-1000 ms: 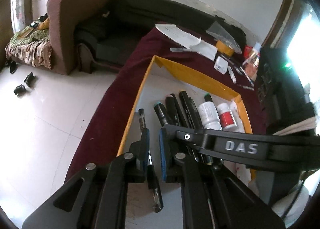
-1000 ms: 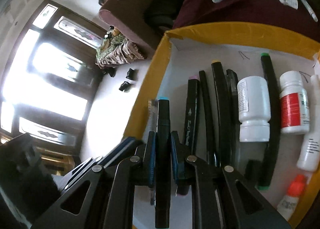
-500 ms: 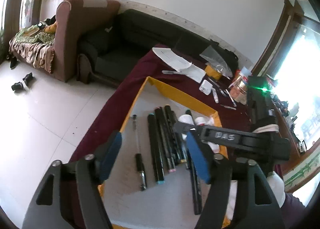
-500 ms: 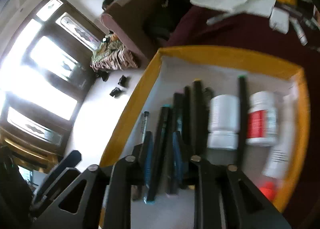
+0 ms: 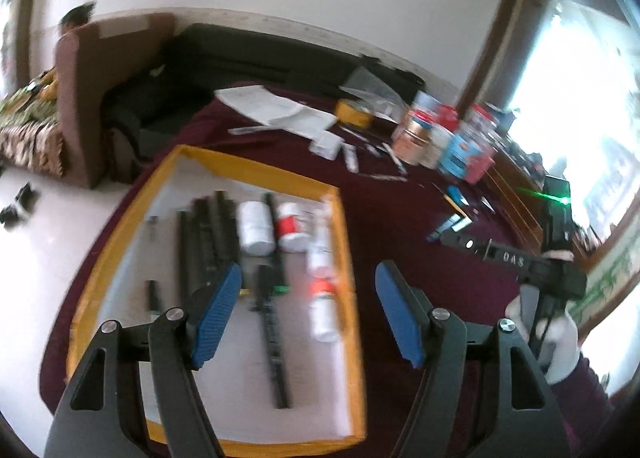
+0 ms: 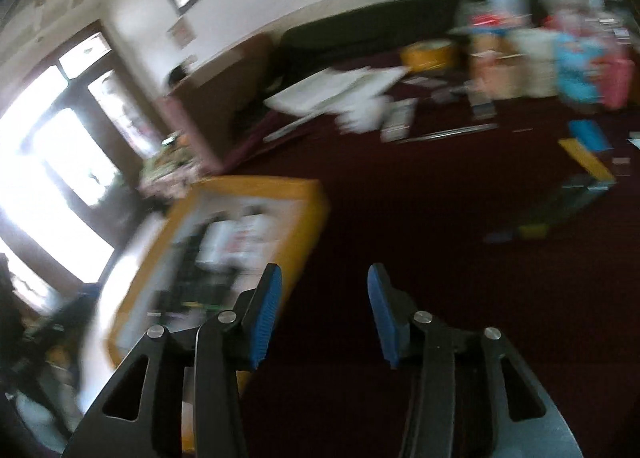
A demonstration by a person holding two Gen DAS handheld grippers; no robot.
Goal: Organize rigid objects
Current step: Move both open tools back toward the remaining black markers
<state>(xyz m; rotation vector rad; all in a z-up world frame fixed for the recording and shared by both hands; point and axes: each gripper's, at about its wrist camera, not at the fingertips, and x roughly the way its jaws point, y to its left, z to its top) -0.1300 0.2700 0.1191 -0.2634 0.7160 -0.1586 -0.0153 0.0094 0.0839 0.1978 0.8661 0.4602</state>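
A yellow-rimmed tray [image 5: 343,226] lies on the maroon table. In it are several black markers [image 5: 208,234], a thin pen [image 5: 152,294], a white bottle [image 5: 255,228], a red-labelled bottle [image 5: 291,230] and a small white tube [image 5: 323,310]. My left gripper [image 5: 308,312] is open and empty, raised above the tray's right side. My right gripper [image 6: 324,312] is open and empty over bare cloth right of the tray [image 6: 308,234]; it also shows in the left wrist view [image 5: 500,256]. Both views are blurred.
At the table's far end lie white papers [image 5: 276,108], a yellow tape roll [image 5: 354,114], loose pens [image 5: 372,162] and several colourful jars [image 5: 448,142]. Small coloured blocks [image 6: 588,162] lie at the right. A dark sofa [image 5: 248,54] stands beyond.
Both grippers opened, letting go of the pen and the marker into the tray. Both rose and drew back; the right one swung right, away from the tray.
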